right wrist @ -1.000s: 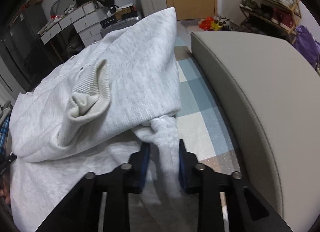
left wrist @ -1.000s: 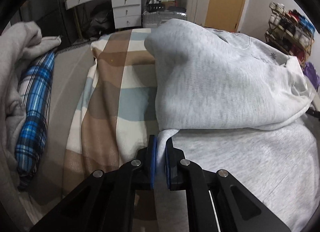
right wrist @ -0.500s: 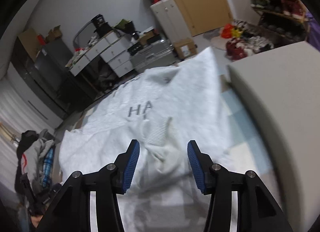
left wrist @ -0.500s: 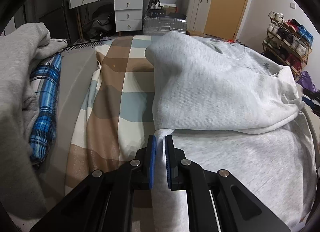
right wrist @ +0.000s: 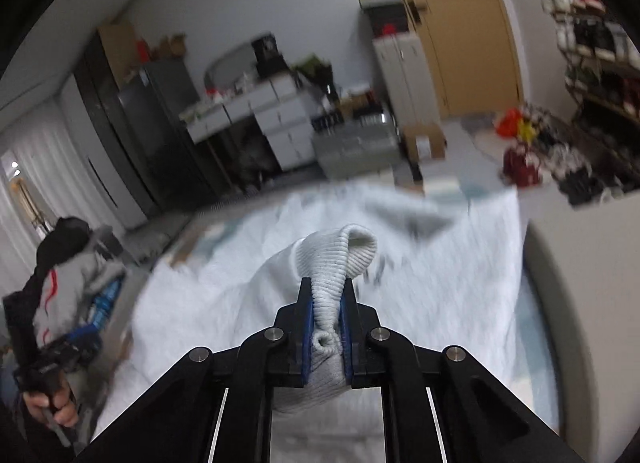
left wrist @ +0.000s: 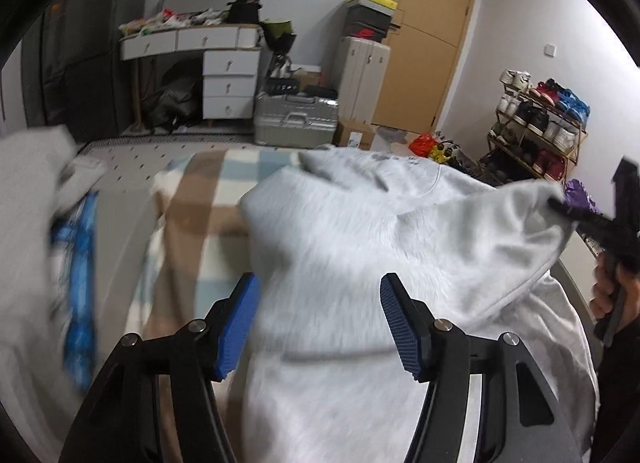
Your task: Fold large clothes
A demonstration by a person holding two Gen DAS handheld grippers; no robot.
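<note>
A large light grey sweatshirt (left wrist: 360,231) lies partly folded on the bed. My left gripper (left wrist: 320,323) hovers just above it, its jaws opening, blue pads wide apart and pressing on nothing. My right gripper (right wrist: 327,291) is closing on the ribbed sleeve cuff (right wrist: 340,259), which is pinched between its pads and curls over the tips. In the left wrist view the right gripper (left wrist: 558,203) holds that sleeve raised at the right edge, with a hand (left wrist: 608,295) on its handle. The sweatshirt's body (right wrist: 440,283) spreads below the cuff.
A brown, blue and cream checked blanket (left wrist: 192,223) covers the bed left of the sweatshirt. A pile of clothes with blue plaid (left wrist: 76,263) lies at far left. A grey padded edge (right wrist: 580,303) runs along the right. Beyond stand a white dresser (left wrist: 228,79), a silver suitcase (left wrist: 296,119) and a shoe rack (left wrist: 540,131).
The left gripper let go of the sweatshirt's edge, opened wide and rose. The right gripper released the fold, opened, then shut on the sleeve cuff and lifted it.
</note>
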